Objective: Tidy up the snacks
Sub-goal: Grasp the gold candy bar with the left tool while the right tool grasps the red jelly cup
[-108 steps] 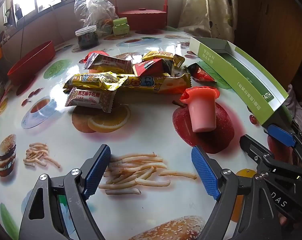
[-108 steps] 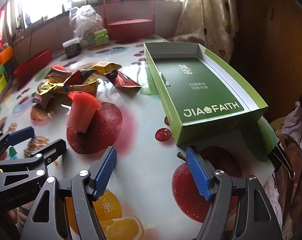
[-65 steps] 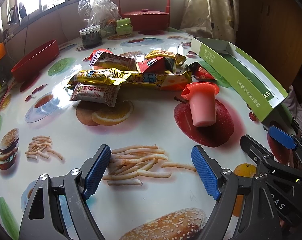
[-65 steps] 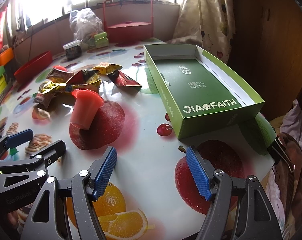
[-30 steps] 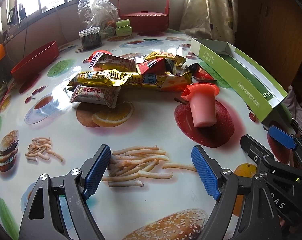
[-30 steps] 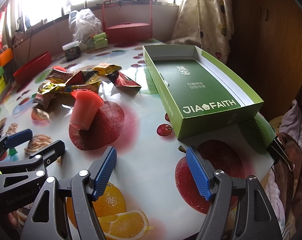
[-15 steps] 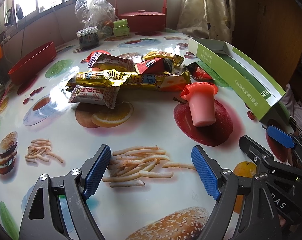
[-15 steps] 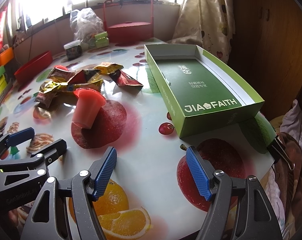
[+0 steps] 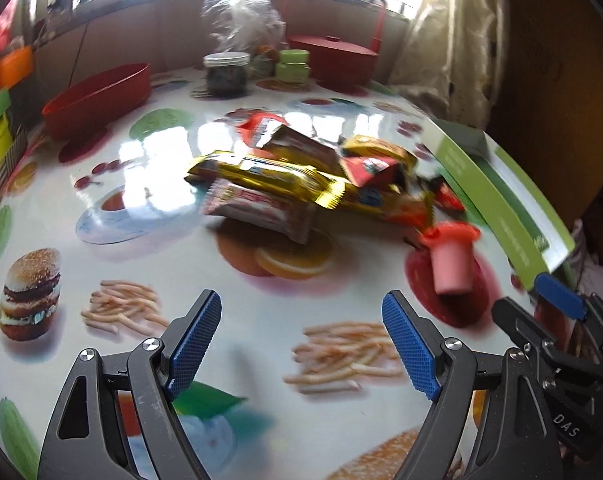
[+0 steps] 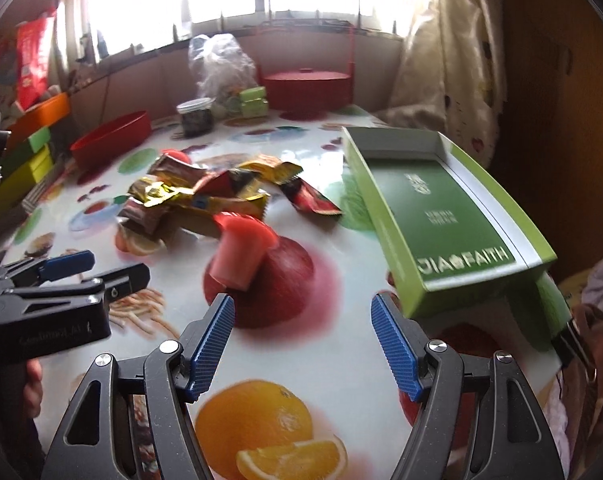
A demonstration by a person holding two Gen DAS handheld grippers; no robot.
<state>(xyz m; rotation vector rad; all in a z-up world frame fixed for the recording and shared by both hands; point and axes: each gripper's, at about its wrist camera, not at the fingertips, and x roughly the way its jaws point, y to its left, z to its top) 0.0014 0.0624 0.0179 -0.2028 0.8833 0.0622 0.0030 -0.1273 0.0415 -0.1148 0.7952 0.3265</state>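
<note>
Landmark: the inverted pink jelly cup (image 10: 241, 256), red rim up, standing on a printed apple on the table (image 9: 173, 280). Behind the cup, touching or nearly touching it, lies the snack pile (image 9: 301, 184): crinkled foil wrappers in gold, red and brown, overlapping one another; individual packets partly blurred. A single red packet (image 10: 311, 200) lies apart from the pile, between the cup and the green box (image 10: 441, 216). The box sits right of the cup, open, shallow, cardboard, white inner walls, green floor printed "JIA FAITH", nothing in it. Far behind the cup: a red oval bowl (image 9: 97, 98), a glass jar with white lid (image 9: 226, 74), small green containers (image 10: 253, 102), a clear plastic bag (image 9: 241, 12), a red lidded basket with handle (image 10: 307, 84). Table surface is glossy, white, printed with fruit, fries and burgers; it reflects the windows along the back wall. Cream curtain and dark wood panel to the right of the box. Left gripper (image 9: 301, 340) hovers before the pile, blue ribbed pads wide apart, empty. Right gripper (image 10: 303, 344) hovers just short of the cup, pads likewise spread, nothing between them; path to the cup is unobstructed.
</note>
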